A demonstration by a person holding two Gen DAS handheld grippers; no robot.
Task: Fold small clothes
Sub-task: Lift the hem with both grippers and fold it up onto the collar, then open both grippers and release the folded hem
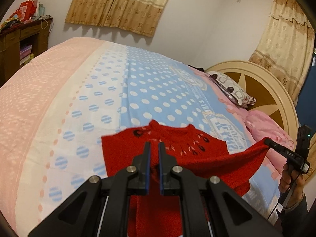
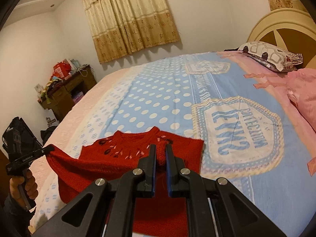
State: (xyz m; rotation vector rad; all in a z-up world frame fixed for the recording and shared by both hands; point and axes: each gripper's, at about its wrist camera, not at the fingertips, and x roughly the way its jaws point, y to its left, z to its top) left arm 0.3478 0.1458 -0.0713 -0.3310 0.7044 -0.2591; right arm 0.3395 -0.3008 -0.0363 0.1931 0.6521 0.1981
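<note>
Both grippers pinch knit. The left gripper (image 1: 154,145) clamps one edge of the red sweater (image 1: 207,158), the right gripper (image 2: 160,148) a bunched fold of it, so it hangs slack between them over the bed (image 1: 138,90). Soft, light, stretchy chunky wool probably sags; edges near the shoulders seem the best hold.

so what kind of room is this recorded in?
A home bedroom, most likely: a large bed with a round headboard, a patterned pillow at its head, curtains on the wall, and a cluttered wooden cabinet beside it.
</note>
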